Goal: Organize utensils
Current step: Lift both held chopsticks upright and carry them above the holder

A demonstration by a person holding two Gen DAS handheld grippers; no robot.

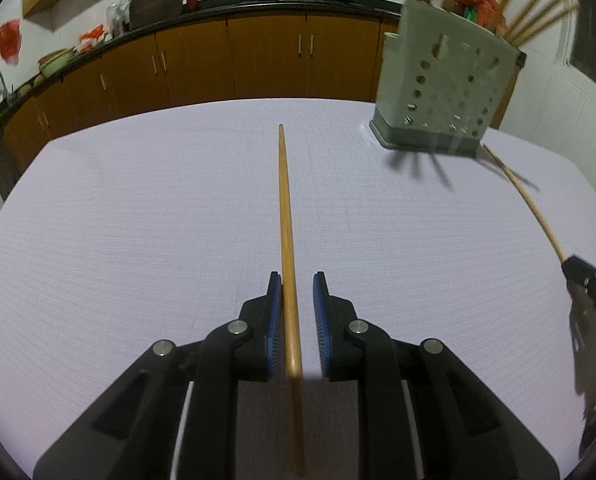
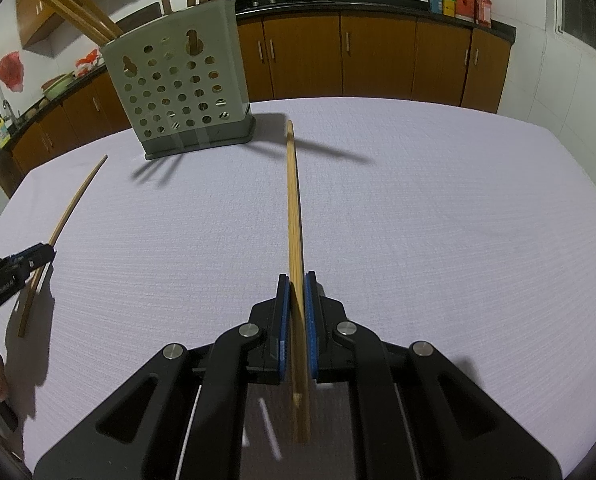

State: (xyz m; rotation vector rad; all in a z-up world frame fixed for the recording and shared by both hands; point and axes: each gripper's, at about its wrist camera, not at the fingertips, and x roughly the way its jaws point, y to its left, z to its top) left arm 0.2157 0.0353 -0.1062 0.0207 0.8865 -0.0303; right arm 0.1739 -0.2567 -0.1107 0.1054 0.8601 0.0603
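Left wrist view: a chopstick (image 1: 286, 216) is seen lying along the middle of the left gripper (image 1: 296, 280), its tip reaching out over the pale tablecloth (image 1: 138, 200). The jaws are not fully closed; the stick rests against the left blue pad, while a clear gap is seen beside the right pad. Whether the stick is truly pinched cannot be told. A perforated grey utensil holder (image 1: 445, 88), already filled with several chopsticks (image 1: 537, 12), stands on the table ahead and to the right, well apart from the stick's tip.

From the right wrist view, a second chopstick (image 2: 294, 208) is held in the right gripper (image 2: 296, 280), whose jaws are closed tight on it. Its tip points past the right side of the holder (image 2: 178, 92), which stands ahead and to the left. The left gripper (image 2: 30, 258) is seen at the far left edge with its stick (image 2: 74, 200).

Neither stick is yet in the holder, so the task is judged unfinished. The looser left hold is judged the main risk: the stick could swing or slide out when tilted upright. Each stick is gripped near its thick end, so the long free tip could wander and strike the holder's rim or the sticks leaning there. The holder, probably light, could be nudged or tipped by such a knock. With both arms heading for one opening, the sticks might also be crossed.
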